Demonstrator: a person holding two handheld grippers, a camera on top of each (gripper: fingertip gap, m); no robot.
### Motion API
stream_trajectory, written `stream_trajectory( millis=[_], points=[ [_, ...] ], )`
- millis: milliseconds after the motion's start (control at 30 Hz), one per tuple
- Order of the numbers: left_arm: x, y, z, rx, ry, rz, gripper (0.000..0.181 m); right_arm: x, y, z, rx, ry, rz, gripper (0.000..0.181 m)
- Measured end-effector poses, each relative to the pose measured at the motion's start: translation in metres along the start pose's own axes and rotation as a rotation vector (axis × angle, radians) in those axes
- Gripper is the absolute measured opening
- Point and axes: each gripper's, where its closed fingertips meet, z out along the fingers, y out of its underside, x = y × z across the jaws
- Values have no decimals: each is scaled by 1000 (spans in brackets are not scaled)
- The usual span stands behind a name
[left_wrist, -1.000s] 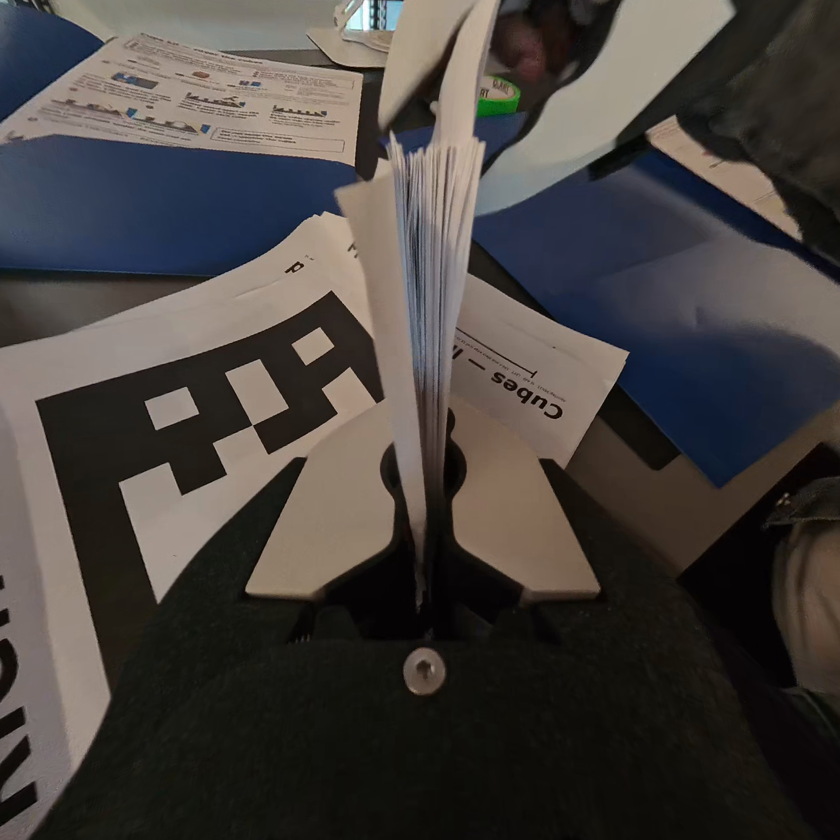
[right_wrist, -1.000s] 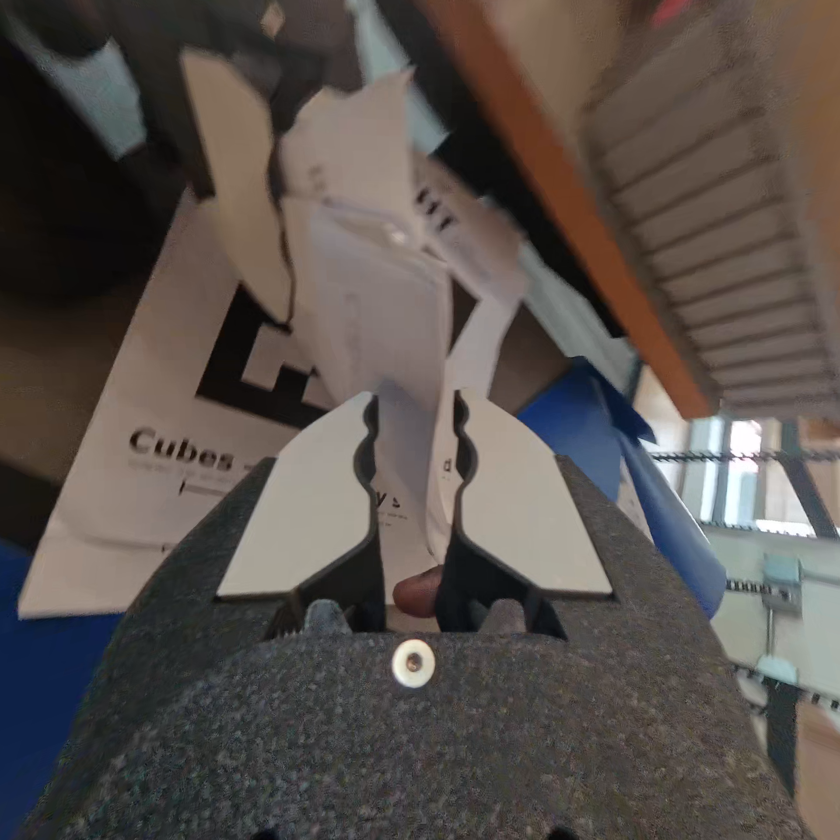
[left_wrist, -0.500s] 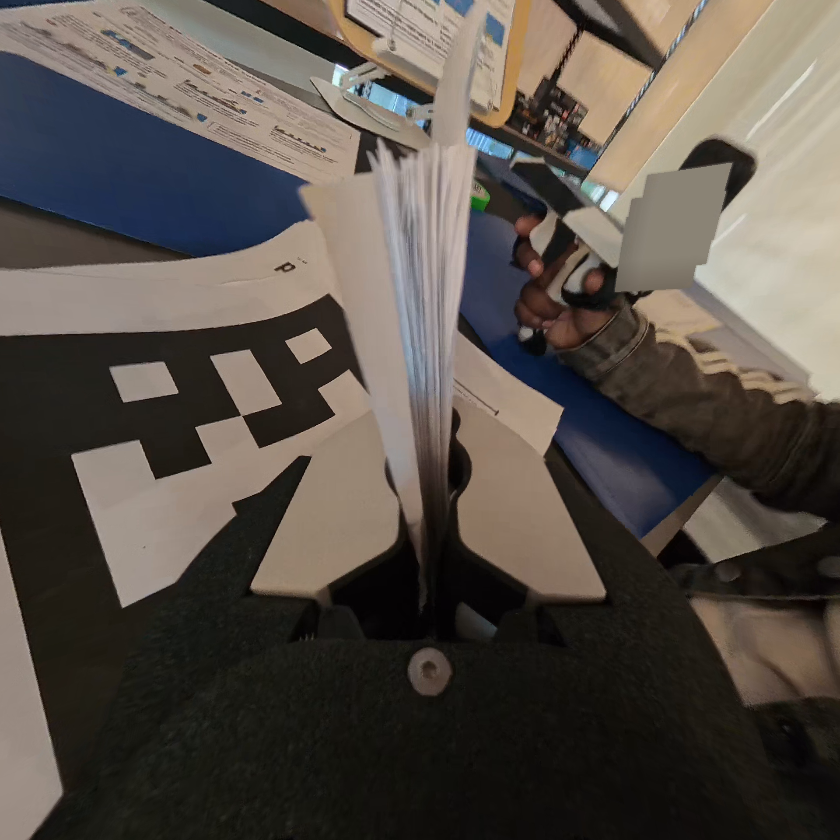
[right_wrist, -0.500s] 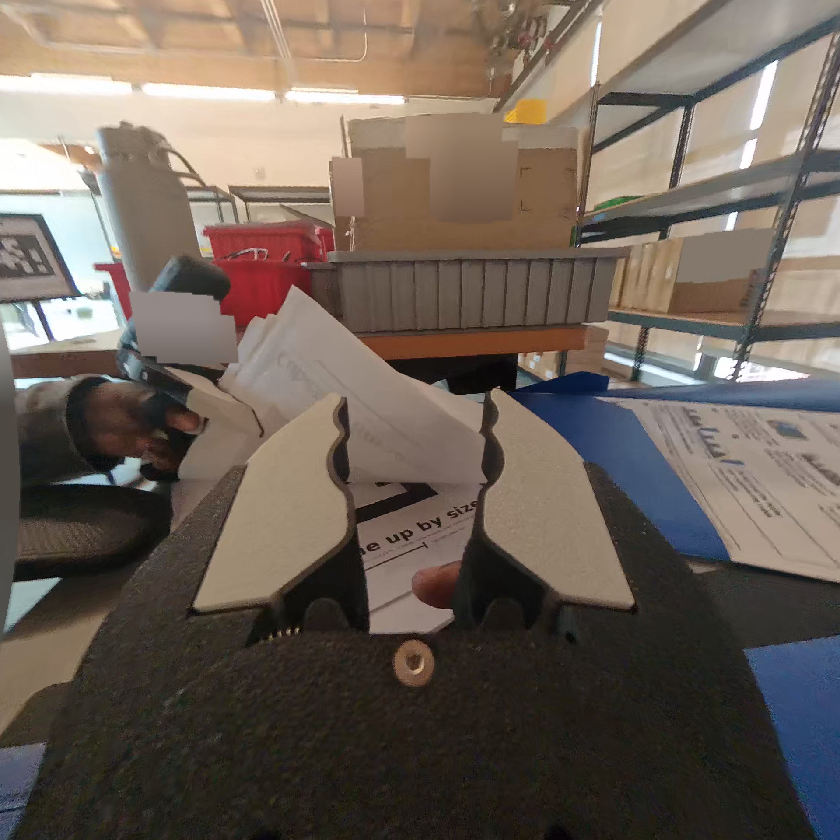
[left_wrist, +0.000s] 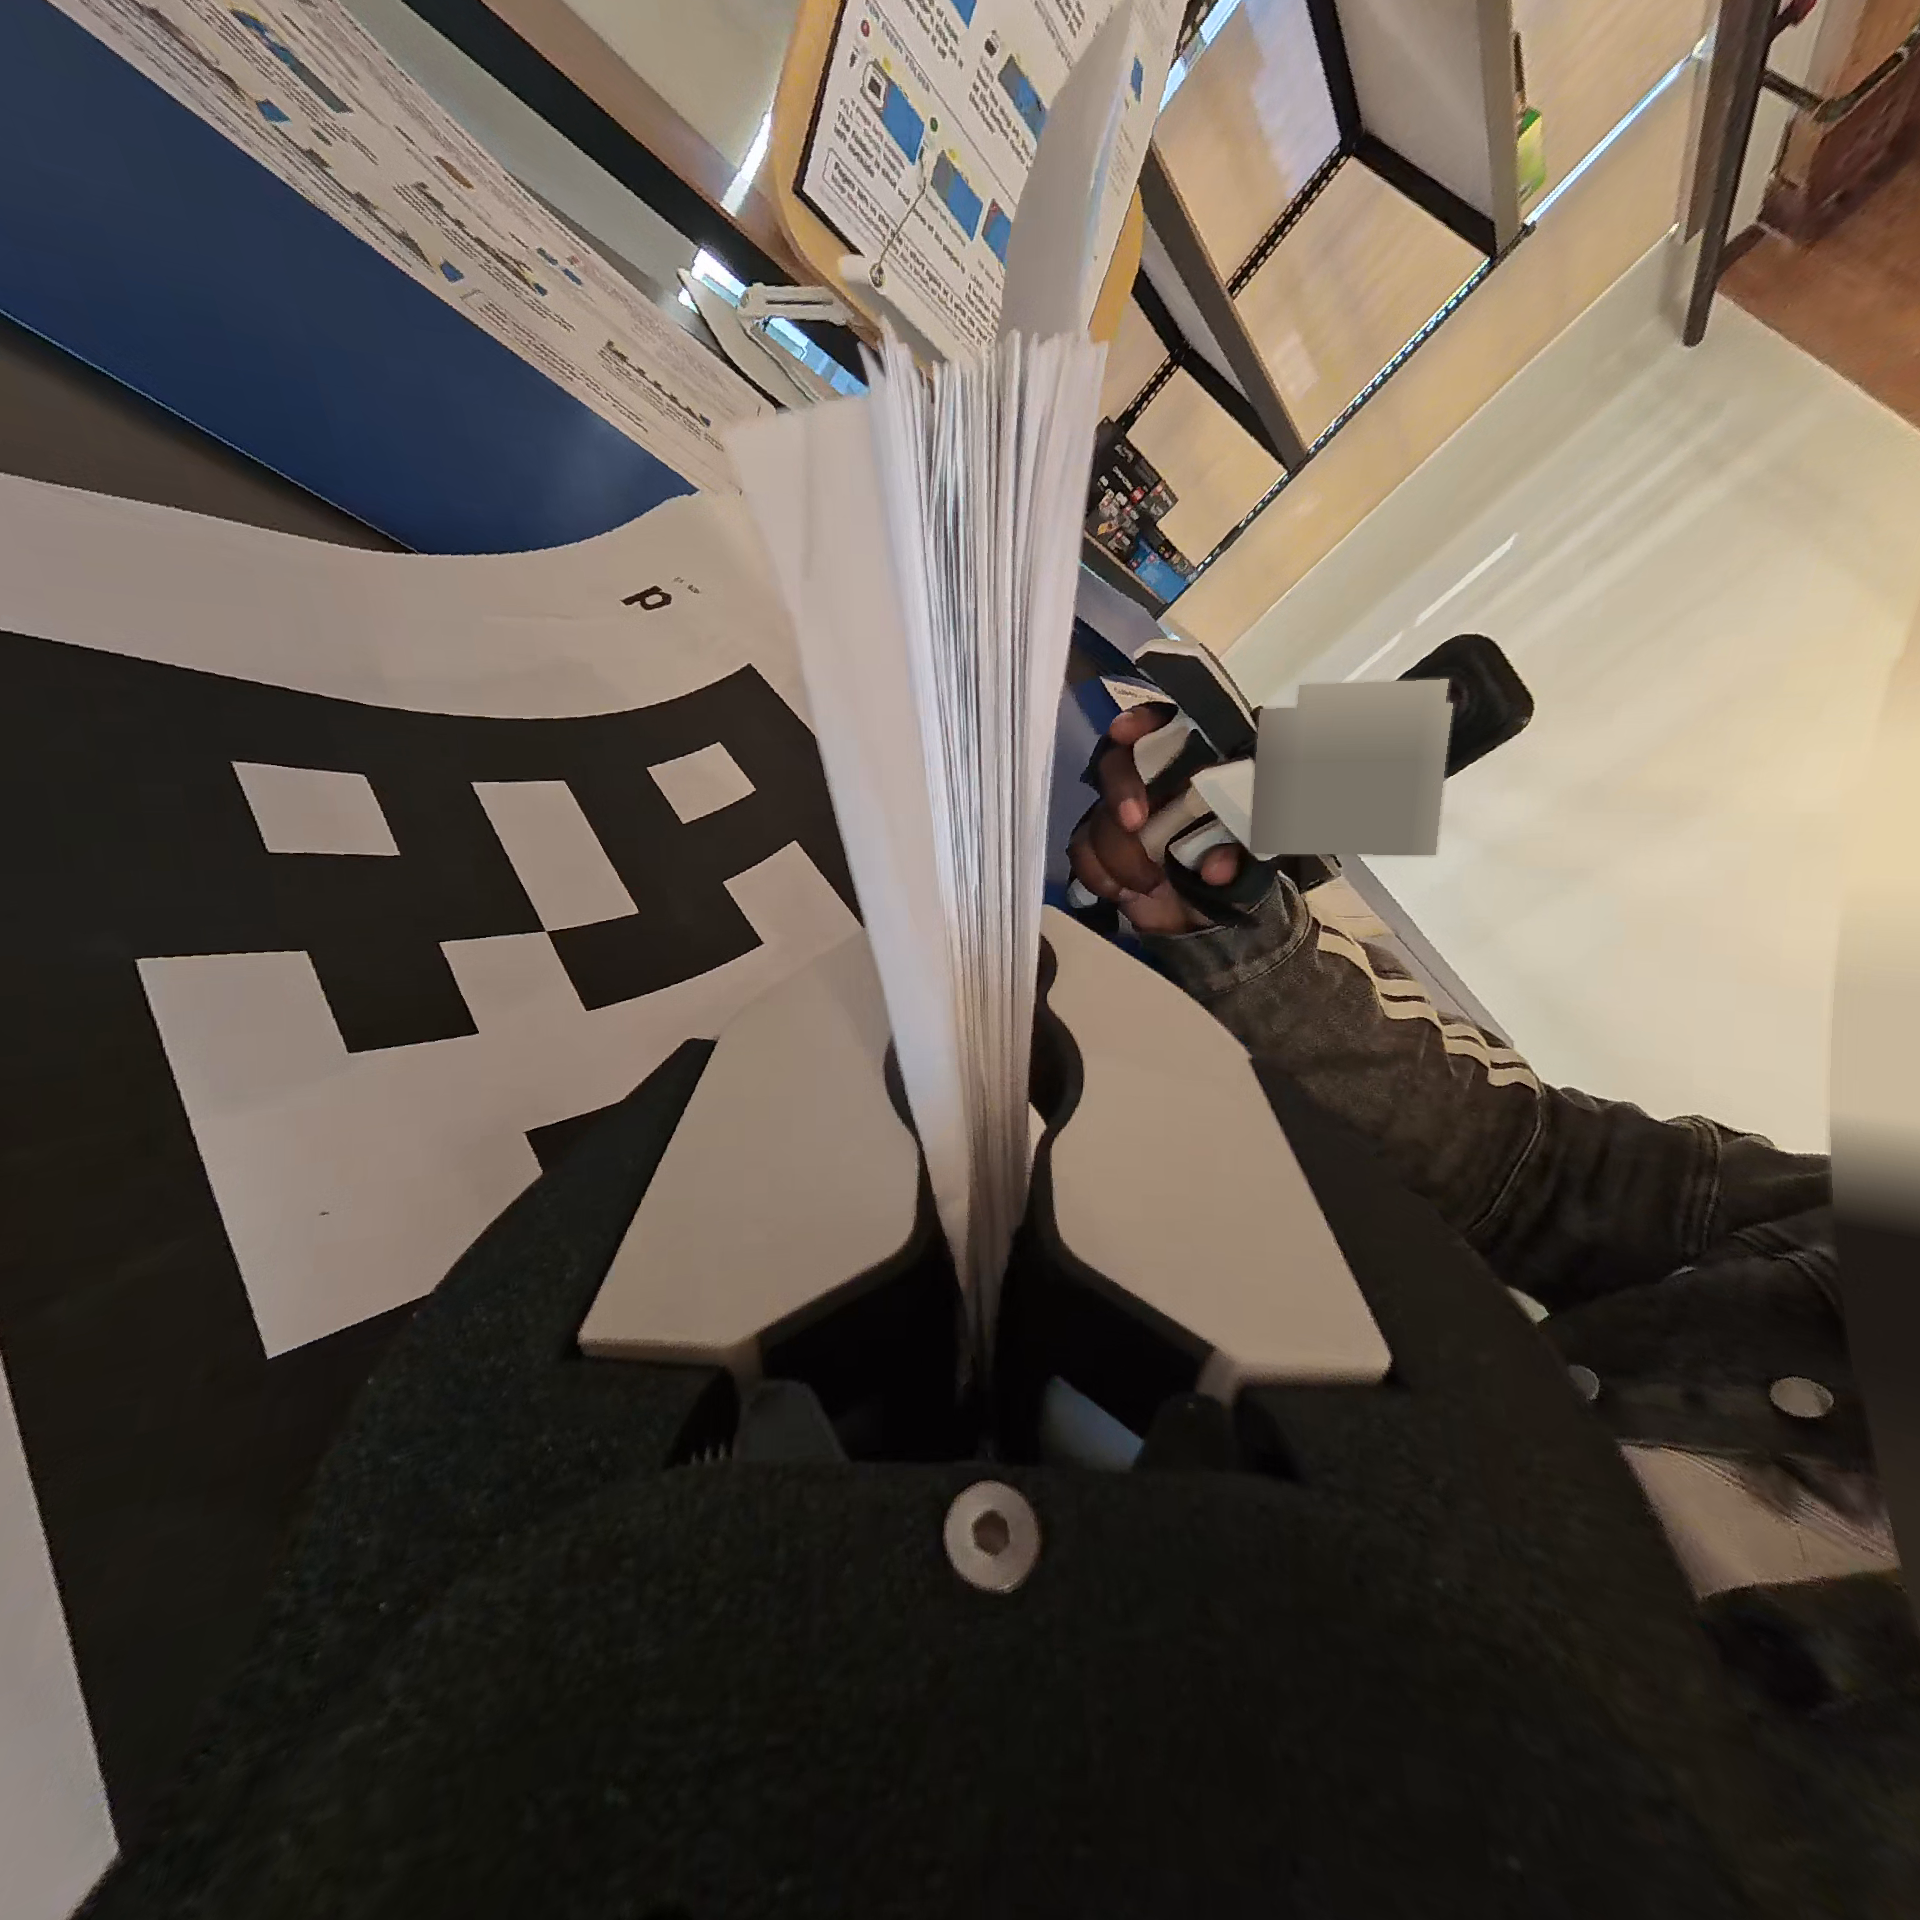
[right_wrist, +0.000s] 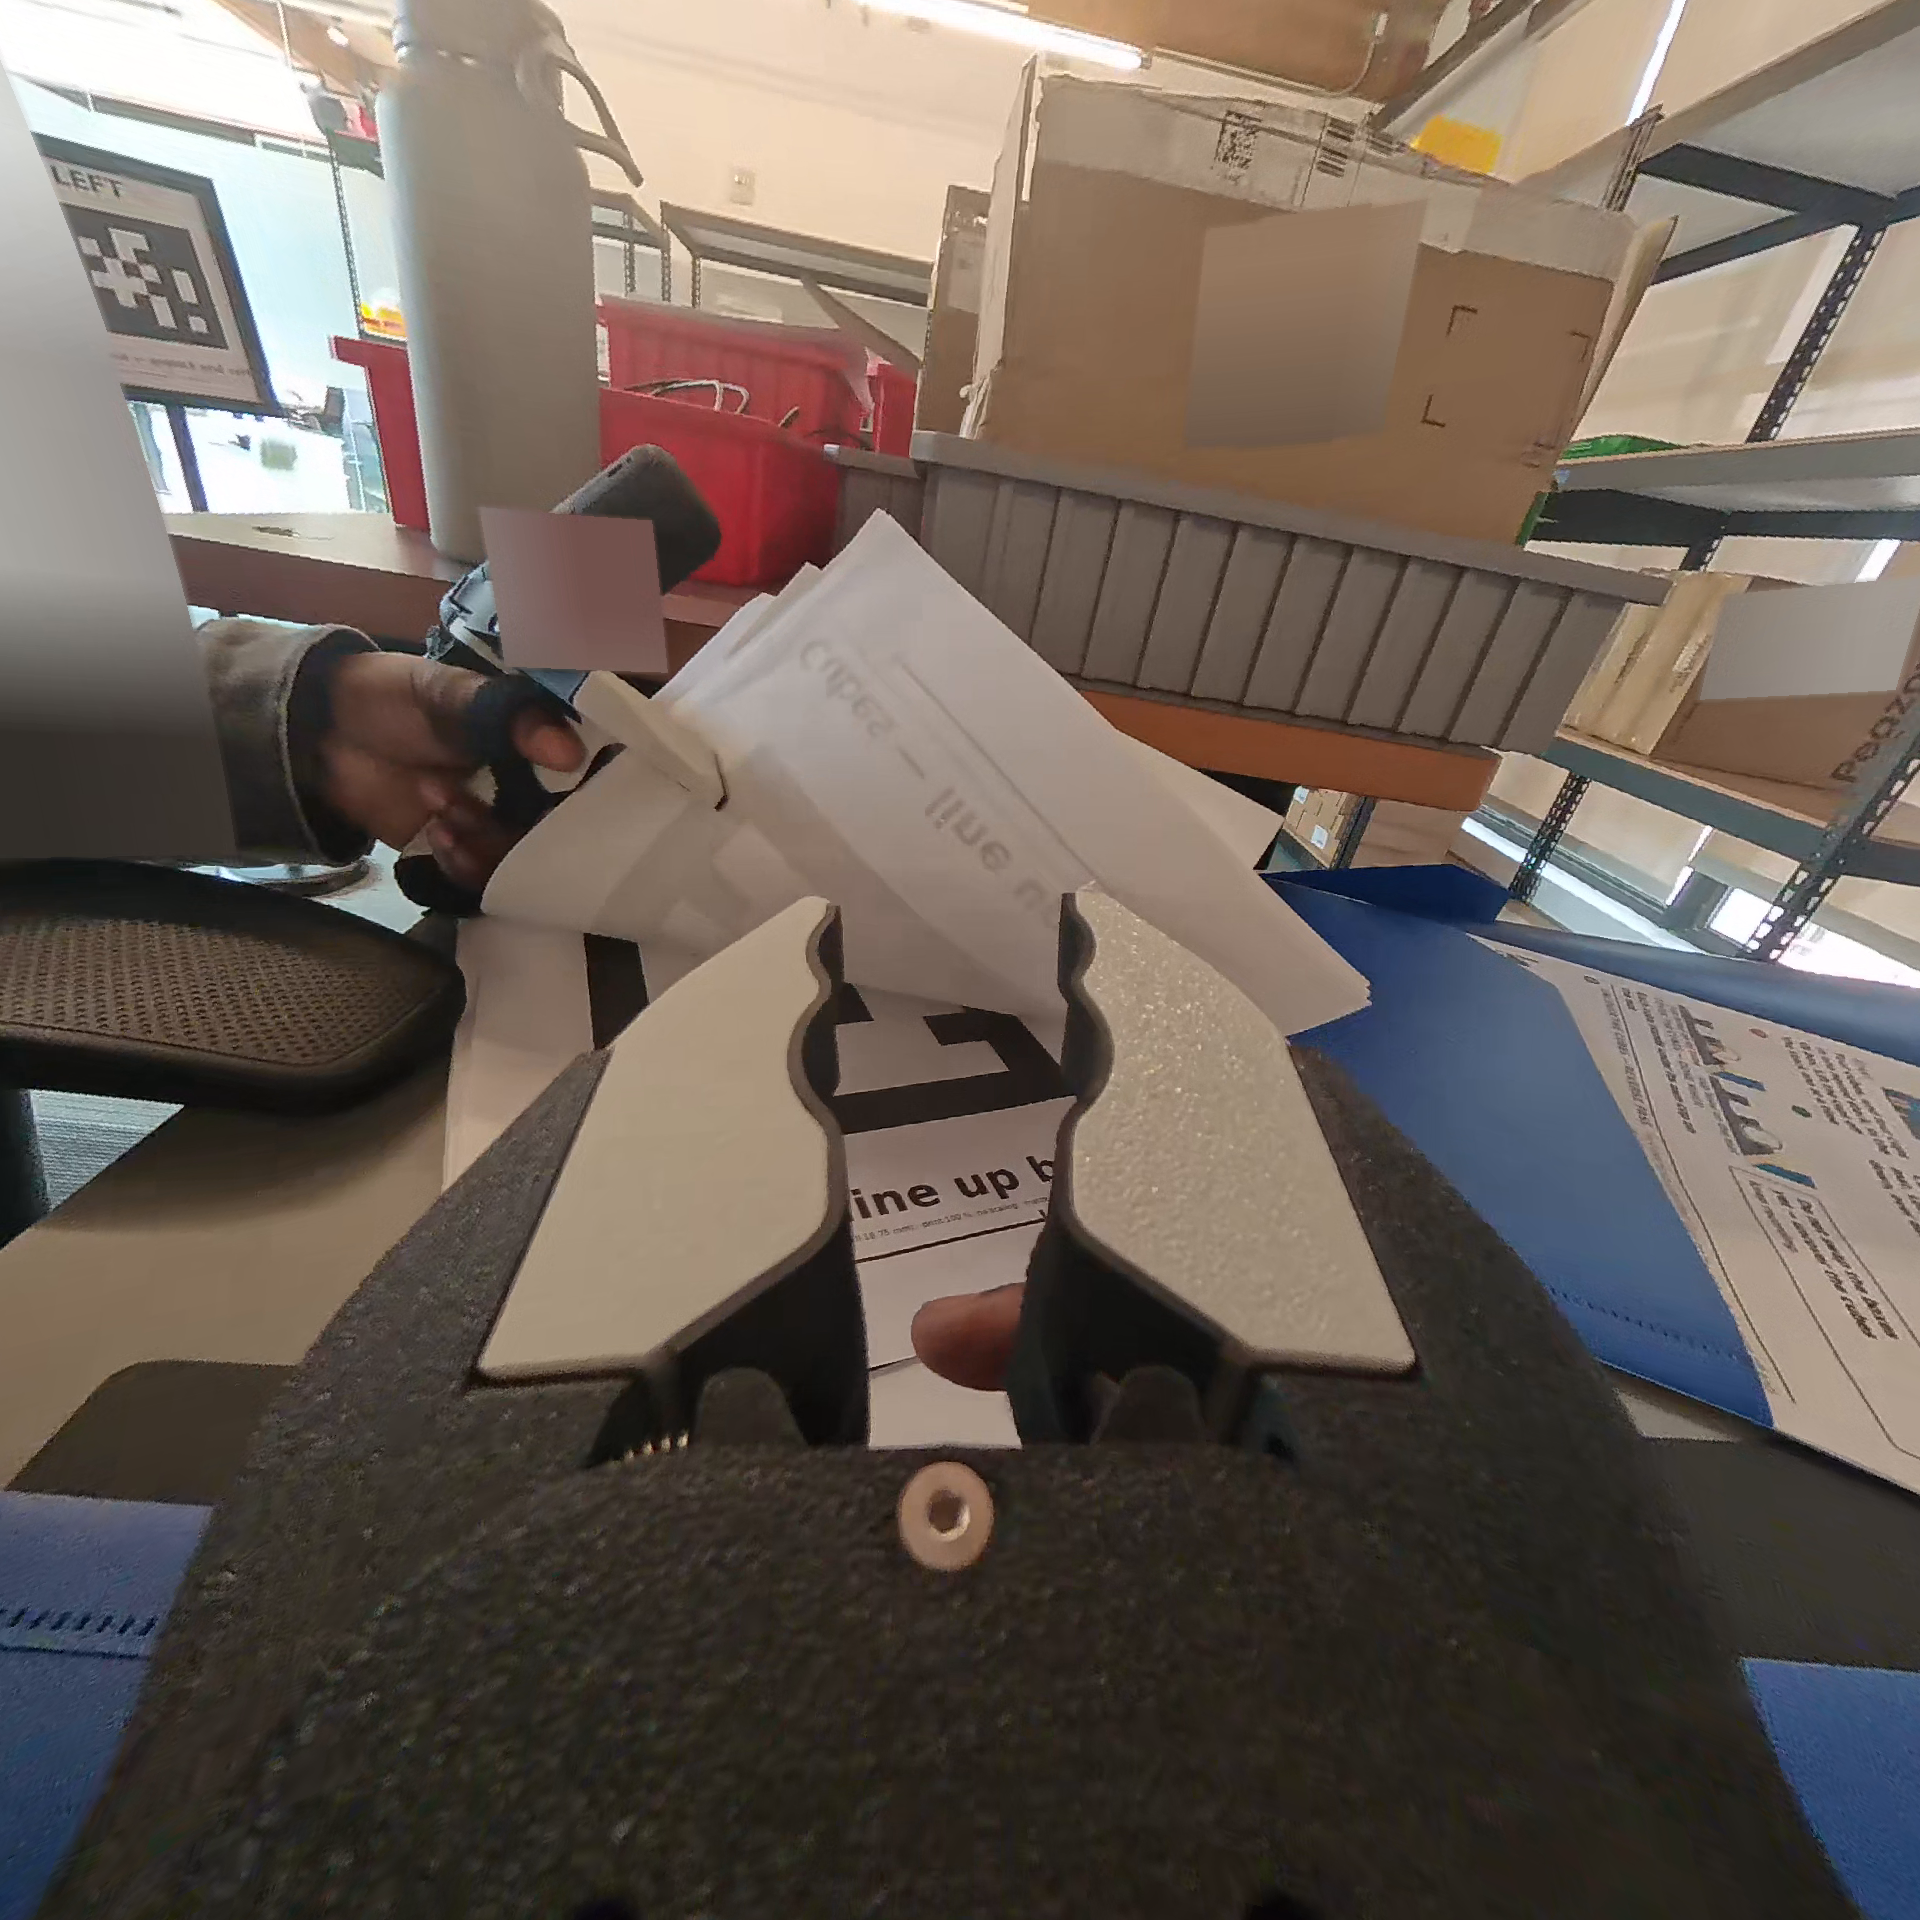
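My left gripper (left_wrist: 971, 1049) is shut on a thick stack of white paper sheets (left_wrist: 977, 727), held edge-on and raised above the table. Under it lies a sheet with a large black-and-white square marker (left_wrist: 416, 935). My right gripper (right_wrist: 945, 966) is open and empty, low over a printed sheet (right_wrist: 935, 1195) on the table. In the right wrist view the left gripper (right_wrist: 696, 779) shows in a hand, clamped on the tilted stack (right_wrist: 935, 748) just beyond my right fingertips. The hand holding the right gripper (left_wrist: 1132, 831) shows beside the stack in the left wrist view.
A blue folder (right_wrist: 1507, 1143) with a printed page (right_wrist: 1766, 1143) lies at the right; another blue folder (left_wrist: 260, 312) lies beyond the marker sheet. A mesh office chair (right_wrist: 208, 987) stands at the left. A grey bottle (right_wrist: 488, 260), red bins (right_wrist: 727, 416) and a cardboard box (right_wrist: 1247, 312) stand behind. There is about 12 centimetres between the tips of the two grippers.
The right gripper has come off the paper, opened wider and levelled out low over the table. The left gripper has kept its hold and tilted the stack upward.
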Motion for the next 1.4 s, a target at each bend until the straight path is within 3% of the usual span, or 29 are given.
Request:
stream_trajectory(
  millis=[200,367,500,667,1400],
  points=[
    [0,7,5,-51,-29,54,14,-9,5,4,-45,-20,-71,46],
    [1,45,22,-340,-185,421,14,-29,-6,15,-66,31,-278,53],
    [4,50,28,-385,-227,511,14,-50,-19,25,-26,40,-356,54],
    [3,57,31,-450,-263,611,15,-50,-16,29,-34,70,-361,55],
    [3,58,32,-459,-251,612,16,-47,-10,27,-61,97,-444,46]
  ],
)
